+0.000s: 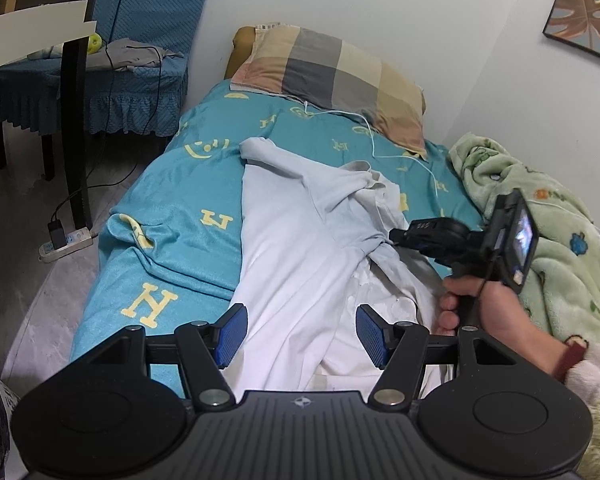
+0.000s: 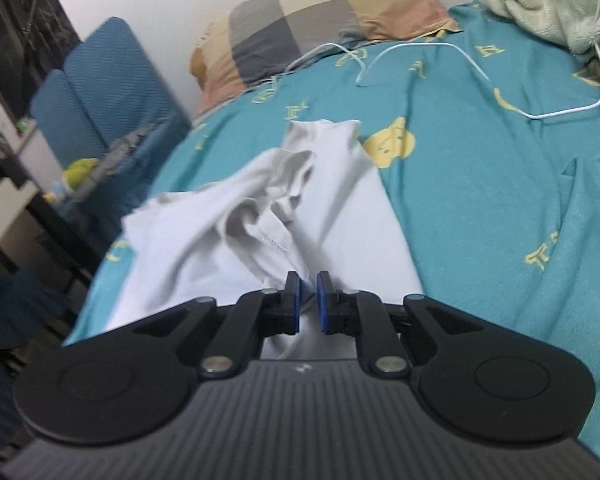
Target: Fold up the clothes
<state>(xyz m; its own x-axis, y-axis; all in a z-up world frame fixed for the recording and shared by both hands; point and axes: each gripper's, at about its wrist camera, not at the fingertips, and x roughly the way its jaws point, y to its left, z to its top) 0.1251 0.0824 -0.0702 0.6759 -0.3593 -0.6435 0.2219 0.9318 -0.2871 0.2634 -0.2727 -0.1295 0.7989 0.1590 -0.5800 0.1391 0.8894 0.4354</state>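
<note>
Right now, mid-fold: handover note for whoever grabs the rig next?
Left hand-held gripper: open, empty, hovering over the shirt's lower half.
Right hand-held gripper: pinched on a bunched fold of the shirt.
Shirt: pale, lying lengthwise on the teal bedsheet, collar end toward the checked pillow; one side pulled toward the middle, still rumpled.
Done: side fold started.
Left: lay that fold flat, fold the other side, then fold lengthwise.

A bed (image 1: 168, 216) covered with a teal sheet printed in yellow letters carried every item. A pale shirt (image 1: 300, 248) lay crumpled along its middle. A checked pillow (image 1: 336, 76) rested at the head end, against the wall. A thin white cable (image 2: 500, 92) trailed across the sheet, and a green fleece blanket (image 1: 556, 248) was heaped along the wall side.
</note>
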